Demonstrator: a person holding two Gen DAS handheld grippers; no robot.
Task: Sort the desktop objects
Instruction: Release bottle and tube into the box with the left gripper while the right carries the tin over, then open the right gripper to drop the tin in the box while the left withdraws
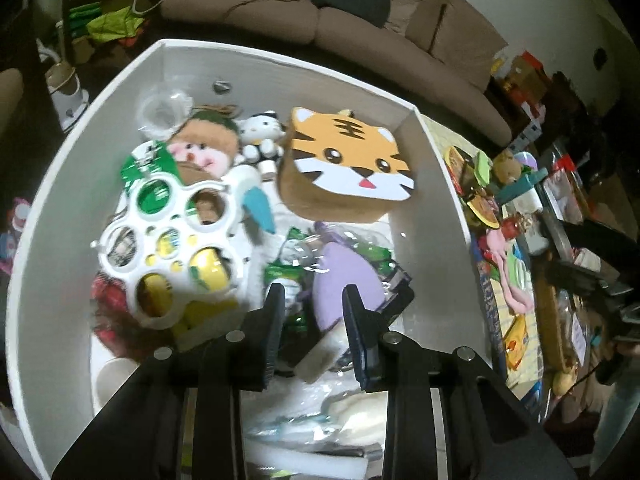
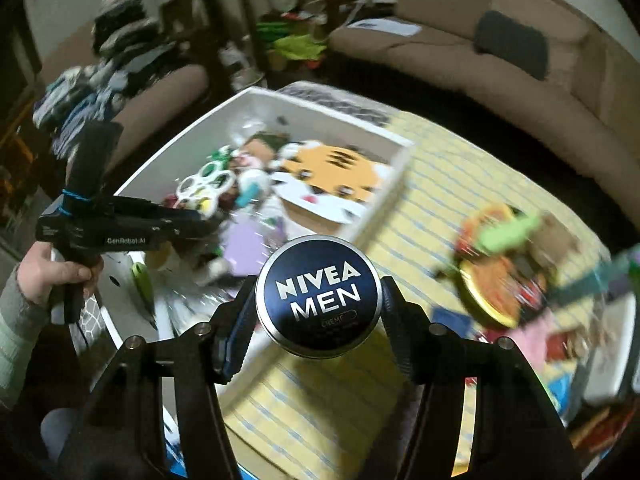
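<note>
My right gripper (image 2: 318, 292) is shut on a round dark blue Nivea Men cream tin (image 2: 318, 294), held above the yellow striped tablecloth (image 2: 440, 184) just right of the white box (image 2: 256, 98). My left gripper (image 1: 314, 304) is open and empty, hovering over the white box (image 1: 80, 148). The box holds a tiger-face plush (image 1: 348, 160), a white ring tray (image 1: 168, 240), a purple item (image 1: 344, 284), dolls and wrapped items. The left gripper also shows in the right wrist view (image 2: 208, 220), held by a hand over the box.
A pile of toys and small items (image 2: 504, 264) lies on the table to the right of the box; it also shows in the left wrist view (image 1: 504, 216). A brown sofa (image 1: 360, 28) stands behind the table. Clutter fills the floor at the back left.
</note>
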